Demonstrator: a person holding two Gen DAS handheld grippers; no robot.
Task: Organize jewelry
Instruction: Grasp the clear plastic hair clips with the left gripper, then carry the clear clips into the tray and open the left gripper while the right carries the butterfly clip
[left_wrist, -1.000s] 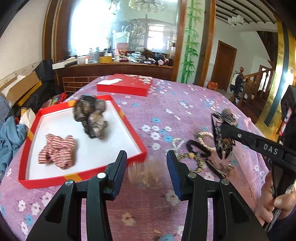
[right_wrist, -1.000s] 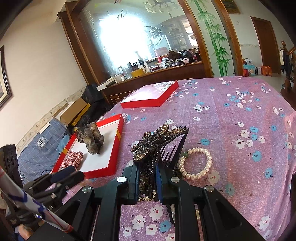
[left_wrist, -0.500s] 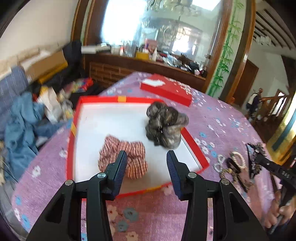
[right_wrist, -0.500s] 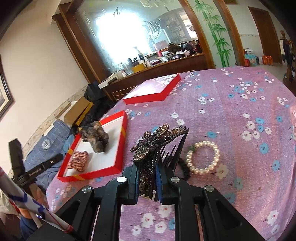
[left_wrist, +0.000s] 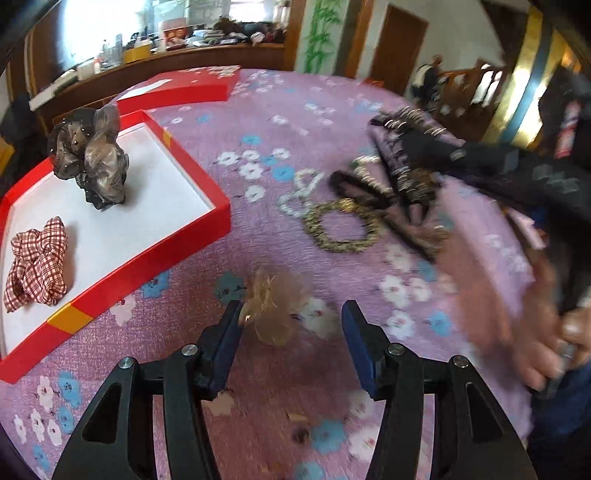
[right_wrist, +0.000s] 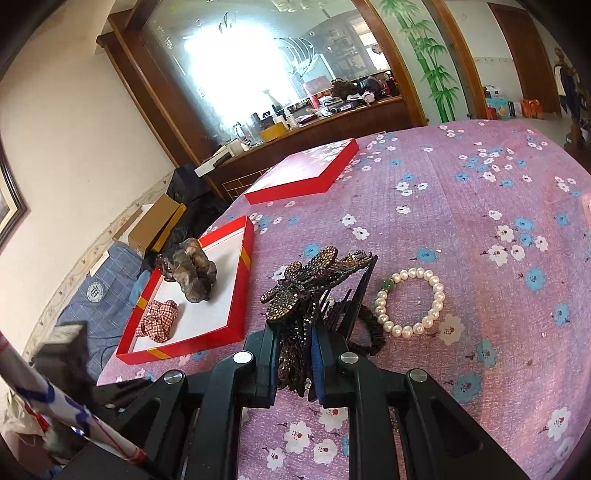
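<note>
1. Far left: open red cardboard box with white floor (left_wrist: 218, 216) on the counter, which is covered by a purple cloth with a flower print (left_wrist: 295, 125).
2. Inside the box: red-and-white checked fabric scrunchie (left_wrist: 37, 262) near the front, brown-grey sheer scrunchie (left_wrist: 90, 162) further back. The two sit apart.
3. Behind the box: its red lid with white blossom print (right_wrist: 306, 175), lying flat on the cloth.
4. Left tool (left_wrist: 291, 332): jaws about half open and just been widening. A beige sheer scrunchie (left_wrist: 275, 310) sits between them on the cloth, against the left pad and clear of the right one. Not gripped.
5. Middle of the counter, right wrist view: black fabric hair tie (right_wrist: 369, 332) next to a white pearl bracelet with one green bead (right_wrist: 410, 301).
6. Left wrist view also shows a gold-and-black beaded ring bracelet (left_wrist: 341, 225) in that cluster; blurred, detail unclear.
7. Right tool (right_wrist: 293, 356): jaws nearly closed, clamped on a dark rhinestone butterfly hair comb (right_wrist: 310, 284), teeth pointing away from the camera, held above the hair tie.
8. Right edge of the left view: a person's hand (left_wrist: 546, 332) on the right tool's grip, heavily blurred.
</note>
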